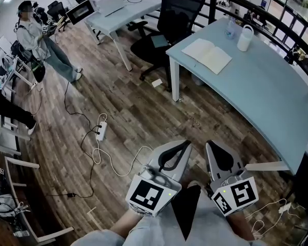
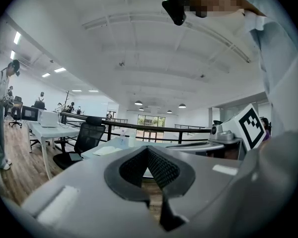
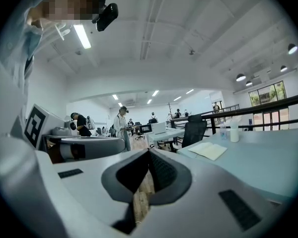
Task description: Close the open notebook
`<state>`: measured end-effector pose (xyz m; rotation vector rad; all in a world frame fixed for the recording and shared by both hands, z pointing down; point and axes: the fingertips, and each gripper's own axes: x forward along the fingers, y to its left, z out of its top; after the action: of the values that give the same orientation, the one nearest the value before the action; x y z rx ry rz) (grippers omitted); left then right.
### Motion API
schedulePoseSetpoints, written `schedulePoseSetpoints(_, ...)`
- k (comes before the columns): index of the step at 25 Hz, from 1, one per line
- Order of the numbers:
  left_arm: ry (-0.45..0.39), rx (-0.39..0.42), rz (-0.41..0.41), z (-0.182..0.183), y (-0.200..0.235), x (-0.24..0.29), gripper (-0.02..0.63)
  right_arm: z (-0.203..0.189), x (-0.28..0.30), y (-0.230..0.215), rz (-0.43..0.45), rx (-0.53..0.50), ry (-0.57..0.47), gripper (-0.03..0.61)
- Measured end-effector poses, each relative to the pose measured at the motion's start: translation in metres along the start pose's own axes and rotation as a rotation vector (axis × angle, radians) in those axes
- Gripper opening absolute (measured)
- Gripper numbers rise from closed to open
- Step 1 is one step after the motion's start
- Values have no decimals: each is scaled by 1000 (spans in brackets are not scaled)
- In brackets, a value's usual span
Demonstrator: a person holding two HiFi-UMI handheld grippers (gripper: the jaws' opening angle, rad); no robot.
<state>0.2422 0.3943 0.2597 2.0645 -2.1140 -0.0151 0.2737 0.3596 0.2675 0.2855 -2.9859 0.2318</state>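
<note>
Notebook point(image 1: 206, 55): open on worktop point(image 1: 267, 91), well apart from left gripper point(image 1: 186, 144) and right gripper point(image 1: 210, 145), jaws pressed together, empty. Risk: a shoved cover slides it into what looks like a cup point(image 1: 245, 38).

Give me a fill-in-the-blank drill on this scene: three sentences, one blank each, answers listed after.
The notebook on the pale blue table lies ____, its pages facing up.
The left hand-held gripper and the right hand-held gripper both have their jaws ____, with nothing between them.
Near the notebook, a white container stands beside a clear ____.
Missing words: open; shut; bottle.
</note>
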Motion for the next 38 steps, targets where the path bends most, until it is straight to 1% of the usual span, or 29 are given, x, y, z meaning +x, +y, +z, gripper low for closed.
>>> schedulePoseSetpoints(6,-3,2,-2,0,10,-13,5,1,3,4,-35,45,-19,0)
schedulePoseSetpoints(16,-8,13,11,-2,36,-40,4,0,11,22,-73,26,-31,0)
schedulePoseSetpoints(20,-2,17,26,-6,43,-48,4,-6,16,29,-64,21,-25,0)
schedulePoseSetpoints(24,3,13,40,-8,50,-52,4,-7,24,40,-38,-36,-12,0)
schedulePoseSetpoints(27,8,14,58,-10,57,-52,4,-4,31,43,-6,-3,-36,0)
schedulePoseSetpoints(32,18,7,93,-12,73,-44,4,-8,50,33,12,13,-22,0)
schedulePoseSetpoints(38,7,-2,132,-4,99,-19,3,2,82,9,38,5,-16,0)
